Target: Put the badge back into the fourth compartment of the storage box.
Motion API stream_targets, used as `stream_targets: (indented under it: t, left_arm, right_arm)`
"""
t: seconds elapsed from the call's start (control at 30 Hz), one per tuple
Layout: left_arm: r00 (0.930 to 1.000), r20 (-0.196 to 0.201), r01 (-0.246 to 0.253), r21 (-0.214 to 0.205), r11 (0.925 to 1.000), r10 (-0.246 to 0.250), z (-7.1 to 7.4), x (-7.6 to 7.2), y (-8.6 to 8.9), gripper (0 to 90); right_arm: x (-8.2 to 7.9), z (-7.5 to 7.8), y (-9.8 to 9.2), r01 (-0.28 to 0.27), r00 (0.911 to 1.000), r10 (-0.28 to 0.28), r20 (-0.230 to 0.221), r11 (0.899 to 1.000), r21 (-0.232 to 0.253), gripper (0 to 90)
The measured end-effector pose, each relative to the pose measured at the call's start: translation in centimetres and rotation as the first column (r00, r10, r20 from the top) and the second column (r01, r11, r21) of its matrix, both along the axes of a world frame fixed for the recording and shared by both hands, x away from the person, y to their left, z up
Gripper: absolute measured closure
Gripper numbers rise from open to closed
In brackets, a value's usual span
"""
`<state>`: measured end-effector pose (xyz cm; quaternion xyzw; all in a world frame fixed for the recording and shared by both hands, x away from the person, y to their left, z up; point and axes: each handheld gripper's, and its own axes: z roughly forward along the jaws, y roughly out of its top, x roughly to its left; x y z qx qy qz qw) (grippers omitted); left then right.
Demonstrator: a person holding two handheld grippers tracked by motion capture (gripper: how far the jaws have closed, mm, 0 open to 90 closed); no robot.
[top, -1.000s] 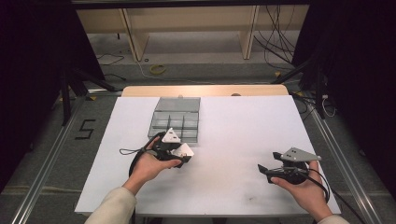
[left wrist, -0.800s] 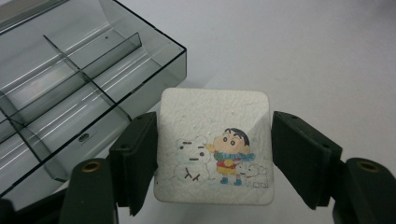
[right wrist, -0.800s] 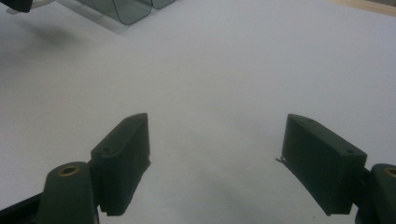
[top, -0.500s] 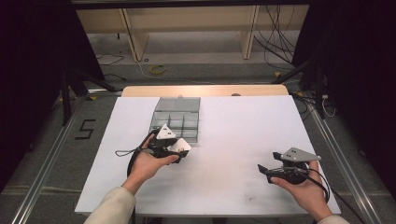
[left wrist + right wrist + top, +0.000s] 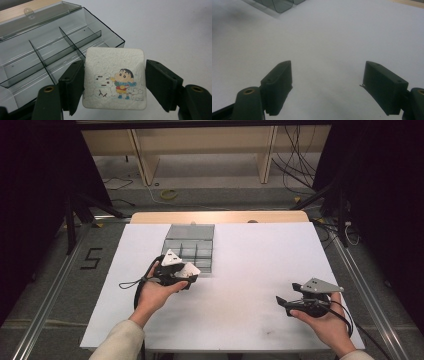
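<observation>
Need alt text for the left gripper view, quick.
A white square tile printed with a cartoon boy sits between the left gripper's black jaws. Behind it, an open clear divided box stands empty on the white table.

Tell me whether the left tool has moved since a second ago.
Yes, slightly: the left tool has drifted toward the person, away from the clear divided box, with the white picture tile between its jaws.

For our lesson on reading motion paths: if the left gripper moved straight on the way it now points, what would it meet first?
Most likely the clear compartment box, whose near wall lies just ahead of the left gripper and the white picture tile it holds. Depth is hard to judge, so this is an estimate.
</observation>
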<state>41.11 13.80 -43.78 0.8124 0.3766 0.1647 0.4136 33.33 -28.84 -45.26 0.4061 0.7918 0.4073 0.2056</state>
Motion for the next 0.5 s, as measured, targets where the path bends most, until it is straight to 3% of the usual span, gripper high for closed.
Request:
stream_targets:
  t: [0.17, 0.5]
  left_arm:
    - [0.9991, 0.017, -0.039, -0.008, 0.9992, 0.039, 0.2, 0.1, 0.4, 32.9]
    - [0.9905, 0.037, -0.131, -0.025, 0.991, 0.132, 0.5, 0.2, 1.2, 32.9]
  right_arm:
    - [0.0, 0.0, 0.0, 0.0, 1.0, 0.0, 0.0, 1.0, -0.001, 24.2]
    - [0.0, 0.0, 0.0, 0.0, 1.0, 0.0, -0.001, 1.0, -0.001, 24.2]
